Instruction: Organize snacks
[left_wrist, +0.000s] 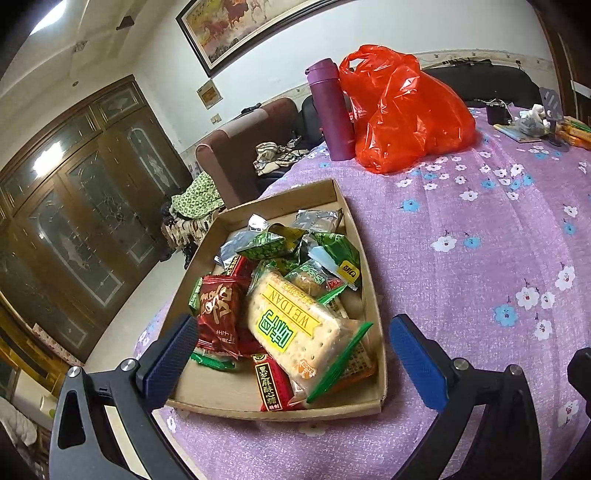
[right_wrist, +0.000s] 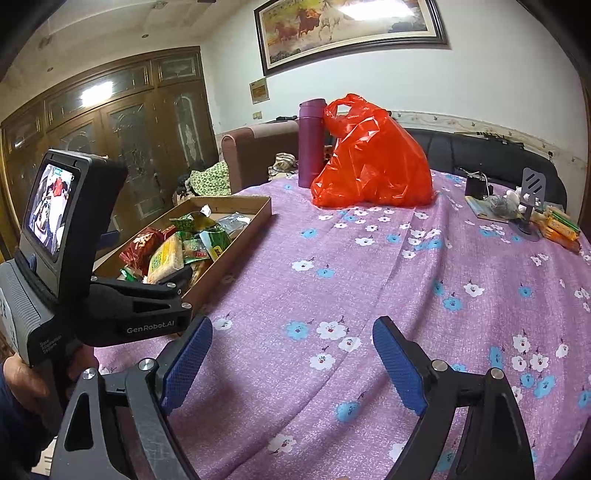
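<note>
- Snacks (left_wrist: 291, 306) lay heaped in the cardboard tray (left_wrist: 373, 280) at the table's near-left edge; none showed loose on the floral tablecloth (right_wrist: 369, 266).
- Left gripper (left_wrist: 293, 354) hung spread over the tray, pinching nothing.
- Right gripper (right_wrist: 291, 360) stood spread above bare cloth, empty.
- Gathering looked done; sorting inside the tray possibly remained.
</note>
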